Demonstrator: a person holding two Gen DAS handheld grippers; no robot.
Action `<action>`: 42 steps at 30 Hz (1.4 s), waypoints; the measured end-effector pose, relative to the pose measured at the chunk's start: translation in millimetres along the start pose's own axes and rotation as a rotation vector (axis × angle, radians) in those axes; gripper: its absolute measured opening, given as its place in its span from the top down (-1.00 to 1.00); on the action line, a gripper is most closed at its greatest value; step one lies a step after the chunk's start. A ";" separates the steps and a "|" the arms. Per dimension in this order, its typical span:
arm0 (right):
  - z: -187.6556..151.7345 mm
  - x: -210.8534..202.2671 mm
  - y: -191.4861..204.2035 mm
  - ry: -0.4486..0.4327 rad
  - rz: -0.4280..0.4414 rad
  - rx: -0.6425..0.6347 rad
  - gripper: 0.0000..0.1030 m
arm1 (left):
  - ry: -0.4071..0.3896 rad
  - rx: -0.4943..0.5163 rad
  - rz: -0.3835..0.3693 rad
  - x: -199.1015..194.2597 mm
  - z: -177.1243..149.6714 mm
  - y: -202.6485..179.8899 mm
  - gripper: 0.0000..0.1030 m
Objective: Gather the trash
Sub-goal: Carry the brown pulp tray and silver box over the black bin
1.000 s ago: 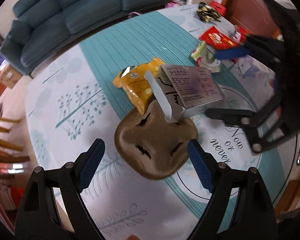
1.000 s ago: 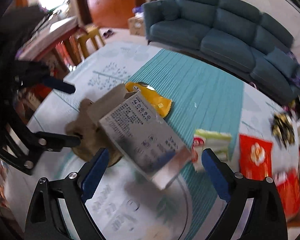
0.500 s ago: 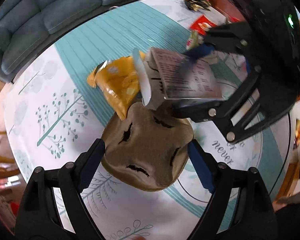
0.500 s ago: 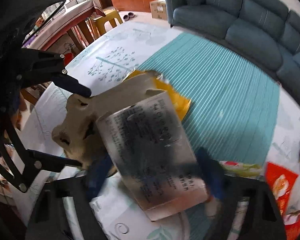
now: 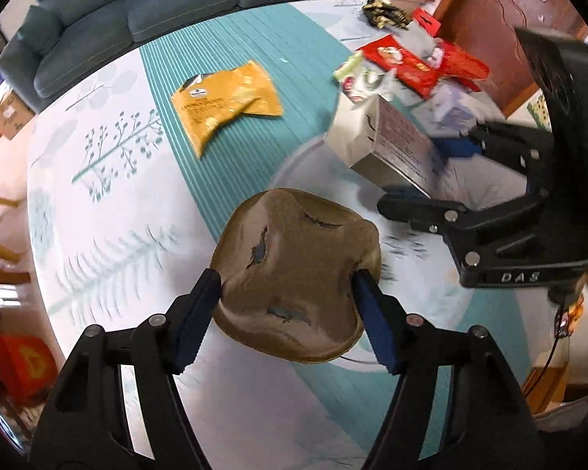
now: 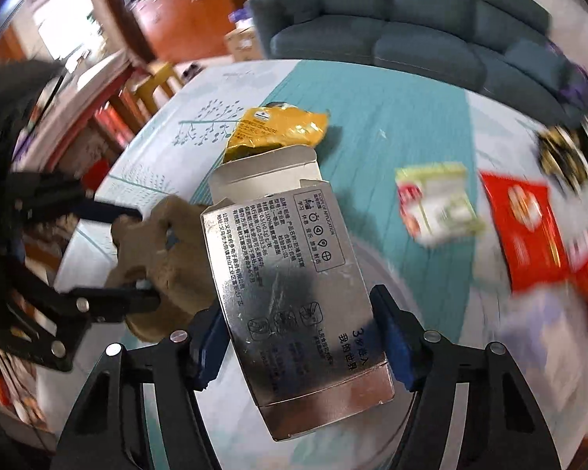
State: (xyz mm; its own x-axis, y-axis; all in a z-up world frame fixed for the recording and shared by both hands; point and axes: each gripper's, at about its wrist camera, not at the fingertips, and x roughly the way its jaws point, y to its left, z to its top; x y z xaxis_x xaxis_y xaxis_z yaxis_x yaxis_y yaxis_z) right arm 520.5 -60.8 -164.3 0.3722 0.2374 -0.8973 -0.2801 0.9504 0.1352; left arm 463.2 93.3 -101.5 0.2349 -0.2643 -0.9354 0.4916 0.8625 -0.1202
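My left gripper (image 5: 288,293) closes on a torn brown pulp tray (image 5: 294,270); my right gripper (image 6: 298,340) closes on a glossy silver carton (image 6: 290,290).

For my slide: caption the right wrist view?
Right gripper closing on silver carton; left gripper grips brown tray.

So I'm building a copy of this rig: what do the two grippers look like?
Each hand-held gripper, left and right, has black angular linkage fingers with silver rivets and blue pads. The right one's black body is marked "DAS" and shows a green light.
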 end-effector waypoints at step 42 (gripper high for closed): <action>-486.1 -390.5 8.4 -0.270 0.078 0.449 -0.32 | -0.205 -0.125 -0.054 -216.5 -303.7 -355.9 -0.29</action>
State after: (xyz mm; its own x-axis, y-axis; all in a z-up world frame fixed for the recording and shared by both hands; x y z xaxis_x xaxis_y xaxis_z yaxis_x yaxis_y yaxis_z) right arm -57.4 -243.3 -17.1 0.5967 0.2977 -0.7452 0.0684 0.9064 0.4168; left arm -17.3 -25.4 42.8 0.3825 -0.3829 -0.8409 0.4040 0.8878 -0.2205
